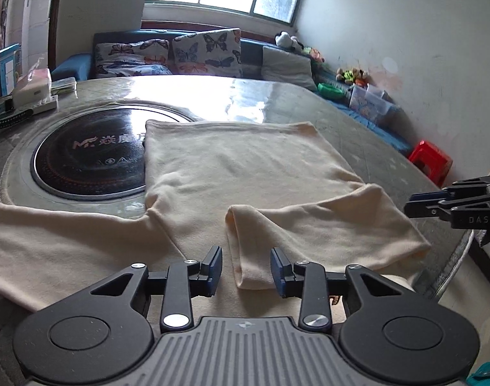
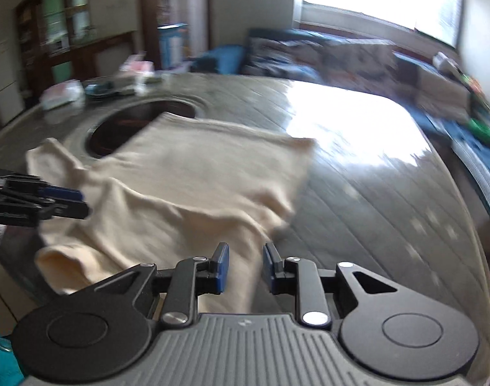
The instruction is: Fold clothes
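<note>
A cream long-sleeved top (image 1: 245, 167) lies flat across the middle of the frame on the round surface (image 1: 277, 96), its far edge over the dark glass hob (image 1: 90, 160), one sleeve folded in across the lower body and the other trailing to the lower left. My left gripper (image 1: 246, 268) is apart just over the folded sleeve's cuff, and my right gripper (image 2: 242, 265) is apart over the cloth's near edge, neither holding anything. The knit looks soft, light and floppy, so I judge it best pinched at a cuff, hem or shoulder edge.
</note>
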